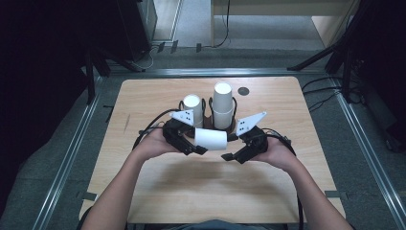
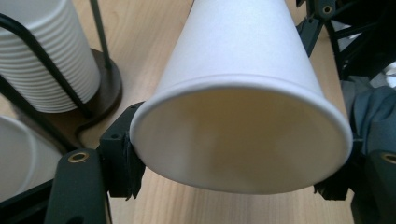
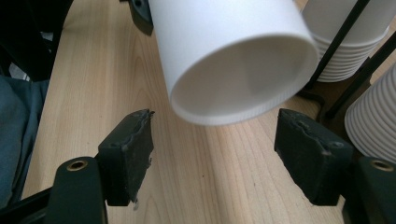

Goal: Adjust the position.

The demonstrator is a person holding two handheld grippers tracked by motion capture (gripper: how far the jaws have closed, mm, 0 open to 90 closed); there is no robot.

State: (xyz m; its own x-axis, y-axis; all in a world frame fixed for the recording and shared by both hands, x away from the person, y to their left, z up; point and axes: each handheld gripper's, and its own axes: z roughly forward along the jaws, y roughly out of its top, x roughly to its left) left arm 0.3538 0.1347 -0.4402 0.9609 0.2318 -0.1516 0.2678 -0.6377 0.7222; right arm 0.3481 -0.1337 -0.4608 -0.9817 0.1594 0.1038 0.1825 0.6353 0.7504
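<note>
A white paper cup [image 1: 210, 139] lies sideways in the air over the wooden table [image 1: 158, 191], near its middle. My left gripper [image 1: 200, 149] is shut on it. In the left gripper view the cup's wide mouth [image 2: 240, 140] faces the camera, pinched between both jaws at the rim. My right gripper [image 1: 231, 155] is open just right of the cup's other end. In the right gripper view that end of the cup [image 3: 238, 60] hangs above and between the spread fingers [image 3: 130, 149], touching neither.
Behind the grippers stands a black wire holder [image 1: 207, 125] with two stacks of white cups [image 1: 192, 106] [image 1: 223, 101]. The stacks also sit close by in both gripper views [image 2: 44, 56] [image 3: 373, 116]. A small dark disc [image 1: 243, 91] lies at the table's back.
</note>
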